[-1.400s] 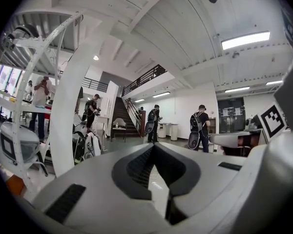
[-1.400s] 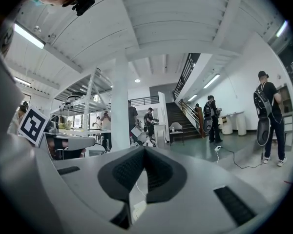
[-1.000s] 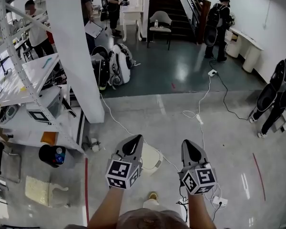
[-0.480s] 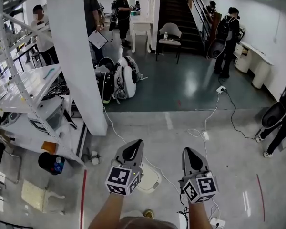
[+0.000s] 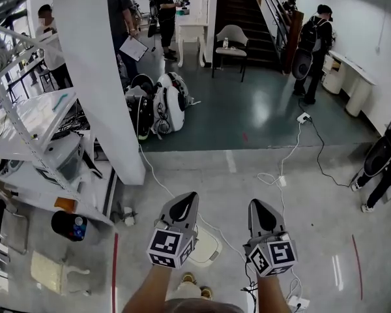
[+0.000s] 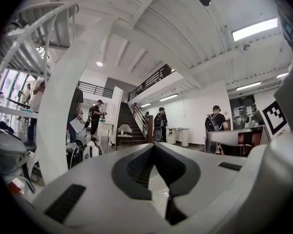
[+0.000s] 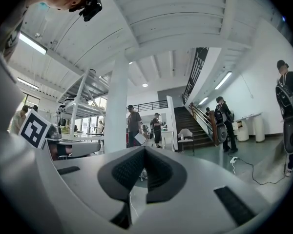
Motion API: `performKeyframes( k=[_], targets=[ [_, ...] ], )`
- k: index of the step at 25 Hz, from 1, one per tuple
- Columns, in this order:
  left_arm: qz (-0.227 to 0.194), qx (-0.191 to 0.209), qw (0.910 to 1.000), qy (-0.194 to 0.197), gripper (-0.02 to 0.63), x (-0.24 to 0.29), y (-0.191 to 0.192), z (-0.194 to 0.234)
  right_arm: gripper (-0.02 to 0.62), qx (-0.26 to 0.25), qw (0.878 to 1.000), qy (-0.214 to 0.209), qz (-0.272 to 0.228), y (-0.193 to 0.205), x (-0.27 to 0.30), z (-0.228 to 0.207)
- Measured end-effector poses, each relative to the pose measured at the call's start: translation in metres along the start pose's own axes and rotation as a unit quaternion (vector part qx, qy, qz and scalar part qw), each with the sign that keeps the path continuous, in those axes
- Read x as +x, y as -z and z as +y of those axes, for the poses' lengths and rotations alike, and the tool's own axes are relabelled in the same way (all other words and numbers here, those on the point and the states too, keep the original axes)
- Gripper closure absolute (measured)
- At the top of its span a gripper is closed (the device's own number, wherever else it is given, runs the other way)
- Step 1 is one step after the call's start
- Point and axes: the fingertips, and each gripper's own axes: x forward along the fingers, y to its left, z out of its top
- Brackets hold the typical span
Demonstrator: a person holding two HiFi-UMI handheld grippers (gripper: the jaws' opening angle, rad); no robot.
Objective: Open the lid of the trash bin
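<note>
Task not begun. Bin (image 5: 212, 250), white, stands on the floor (image 5: 313, 194) below and between the grippers, partly hidden by the left gripper (image 5: 184, 201). Lid (image 5: 206, 241) looks down.

Left gripper clenched, nothing in it. Right gripper (image 5: 261, 206) likewise closed and empty. Both are held in the air, apart from the bin.

Left to do: reach down, raise lid.

Writing: none legible; only square markers (image 5: 166, 243) on the gripper cubes.

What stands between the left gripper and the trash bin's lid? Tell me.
Nothing visible does. The white trash bin sits on the floor below the left gripper, only open air between them; the jaws are together, empty.
</note>
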Motion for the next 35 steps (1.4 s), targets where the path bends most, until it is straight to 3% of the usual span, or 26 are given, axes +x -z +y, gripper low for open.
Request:
performKeyframes(
  k=[15,30,35],
  targets=[
    [0.025,-0.005,0.9997,0.006,0.594,0.027,0.057,0.013,0.565,0.005,0.999,-0.014,0.033,0.05,0.031,0.003],
    [0.099,-0.005,0.995,-0.008,0.592,0.026,0.187,0.025,0.565,0.042,0.994,0.0,0.105,0.174,0.017,-0.001],
    [0.116,-0.016,0.9931,0.0,0.592,0.024,0.213,0.015,0.565,0.053,0.992,0.0,0.113,0.19,0.015,-0.004]
  ],
)
